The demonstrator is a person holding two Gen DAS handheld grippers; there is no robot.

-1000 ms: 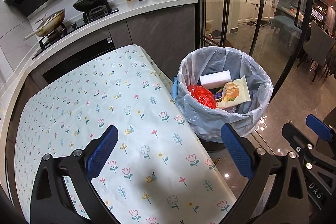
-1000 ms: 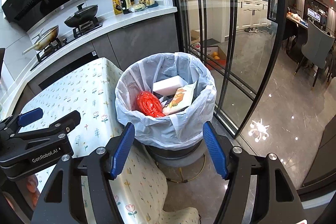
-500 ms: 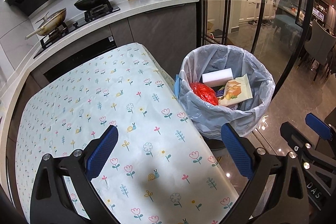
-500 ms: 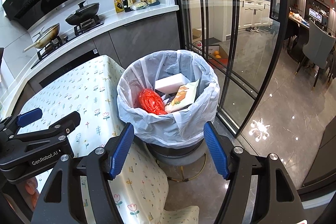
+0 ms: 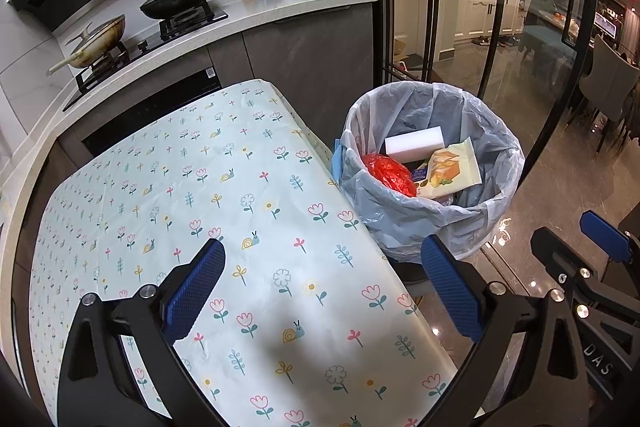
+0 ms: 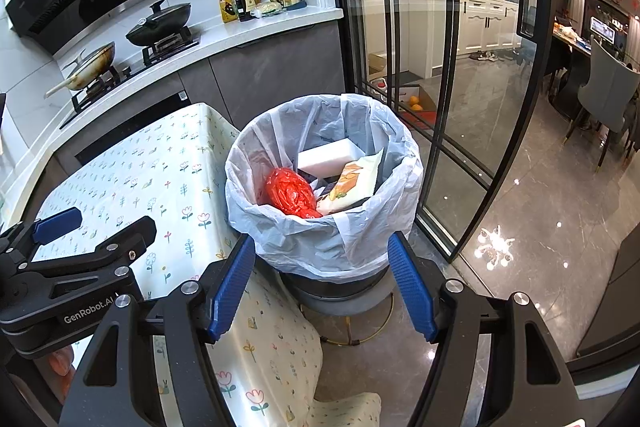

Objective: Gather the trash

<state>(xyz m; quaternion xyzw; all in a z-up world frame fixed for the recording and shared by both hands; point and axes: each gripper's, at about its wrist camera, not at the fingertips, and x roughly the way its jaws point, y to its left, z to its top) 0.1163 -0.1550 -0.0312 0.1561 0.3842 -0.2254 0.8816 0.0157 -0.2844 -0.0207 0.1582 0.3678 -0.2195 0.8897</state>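
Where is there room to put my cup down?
The flowered tablecloth is bare from the edge near the stove down to the left gripper, whose jaws are open and empty. The bin beside the table is crowded: a red bag, a white block and a snack packet.

The bin liner (image 6: 320,239) is thin, translucent plastic film, crinkled and faintly shiny. Inside the bin liner lie a crumpled glossy red plastic bag (image 6: 290,193), a matt white block (image 6: 330,157) that looks like foam, though the view is too coarse to be sure, and a smooth printed snack wrapper (image 6: 352,183). Beside the bin liner, the tablecloth (image 5: 200,195) has a smooth, slightly sheeny flower print. Under the bin liner the floor (image 6: 540,207) is polished stone, mirror-glossy. The gripper pads (image 6: 234,287) are blue, ribbed and matt on black matt frames.
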